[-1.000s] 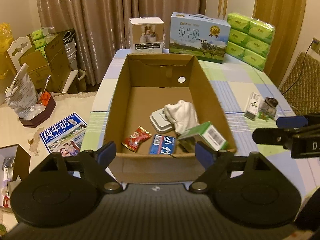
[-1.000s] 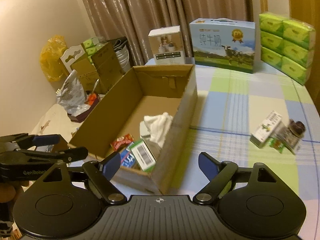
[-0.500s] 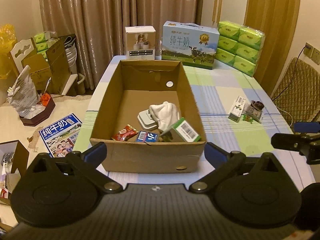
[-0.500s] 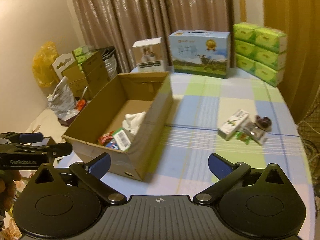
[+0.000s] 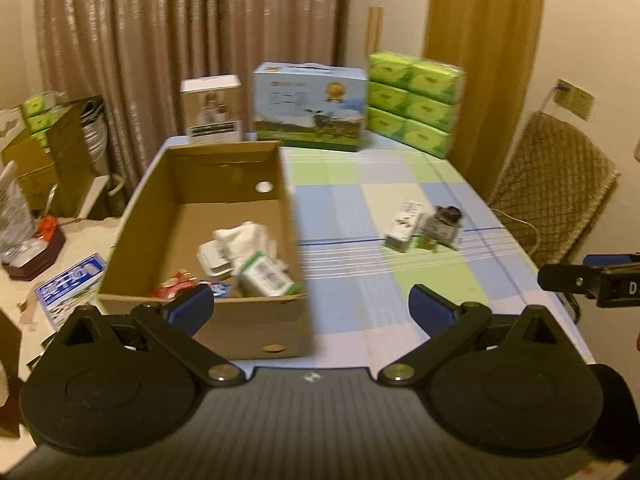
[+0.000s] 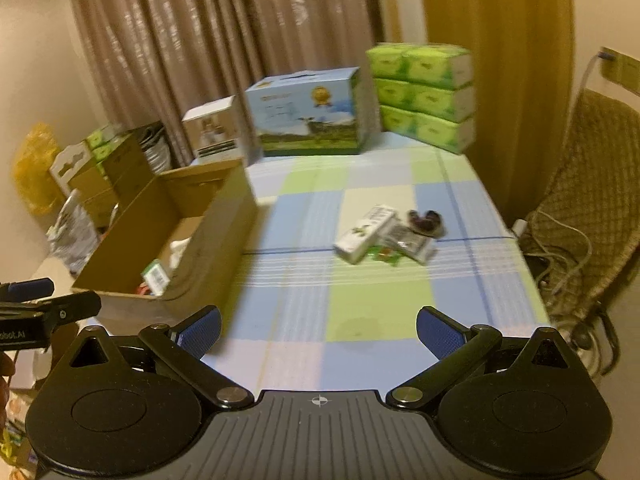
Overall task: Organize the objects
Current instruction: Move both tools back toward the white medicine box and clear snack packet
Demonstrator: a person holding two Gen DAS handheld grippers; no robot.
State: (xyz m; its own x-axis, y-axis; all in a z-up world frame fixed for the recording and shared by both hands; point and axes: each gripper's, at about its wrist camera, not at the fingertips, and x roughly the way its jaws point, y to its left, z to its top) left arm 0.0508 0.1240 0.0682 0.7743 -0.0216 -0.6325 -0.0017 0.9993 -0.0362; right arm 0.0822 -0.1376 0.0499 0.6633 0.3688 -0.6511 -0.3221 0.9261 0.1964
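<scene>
Both the left gripper (image 5: 310, 306) and the right gripper (image 6: 318, 330) have just spread their jaws wide, nothing between them. Only the left wrist view looks into the brown cardboard box (image 5: 224, 330) at the checked tablecloth's (image 5: 348, 304) left edge: white cloth (image 5: 244, 236), green-white carton (image 5: 266, 278). Small packets (image 6: 384, 236) lie clustered toward its right edge.

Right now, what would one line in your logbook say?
left claw: open, empty | right claw: open, empty | cardboard box: partly filled | small packets: loose on table
</scene>
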